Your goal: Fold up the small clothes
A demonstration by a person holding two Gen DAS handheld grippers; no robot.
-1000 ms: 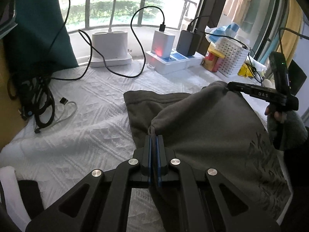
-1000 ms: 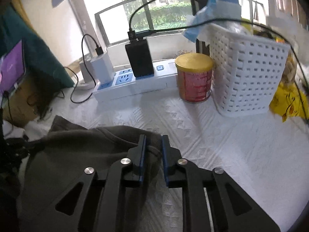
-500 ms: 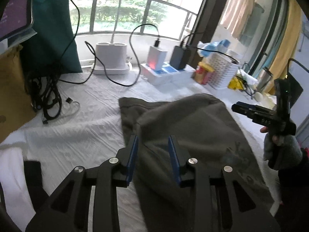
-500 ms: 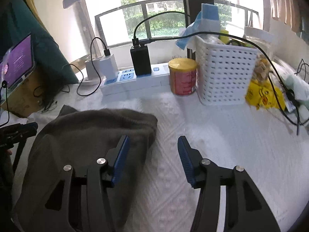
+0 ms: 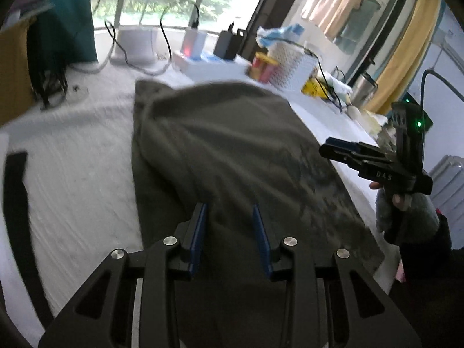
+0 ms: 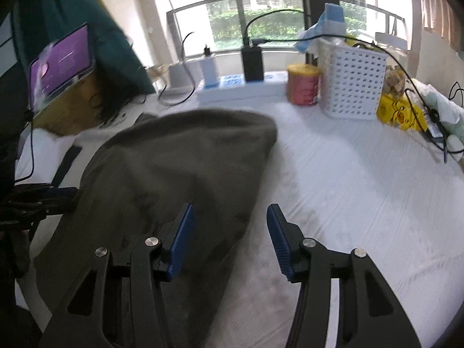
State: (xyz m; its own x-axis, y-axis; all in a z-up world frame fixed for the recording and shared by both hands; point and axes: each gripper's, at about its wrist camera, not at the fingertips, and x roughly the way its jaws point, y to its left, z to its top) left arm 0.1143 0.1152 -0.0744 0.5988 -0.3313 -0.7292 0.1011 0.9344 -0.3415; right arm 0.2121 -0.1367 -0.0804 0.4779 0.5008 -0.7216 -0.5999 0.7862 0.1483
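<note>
White textured bedcover carries the grey garment, folded over and lying flat; left gripper and right gripper are held part-open and empty above it; next fold is best squared, edges matched before pinching.

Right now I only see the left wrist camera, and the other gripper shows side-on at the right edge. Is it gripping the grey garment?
Observer: No. In the right wrist view the right gripper is open. Its jaws have just been opening, and nothing is pinched between them.
Operator: So what lies under that gap?
Observer: The edge of the grey garment runs beneath it. One pad hangs over the garment, the other over the bare white cloth.
</note>
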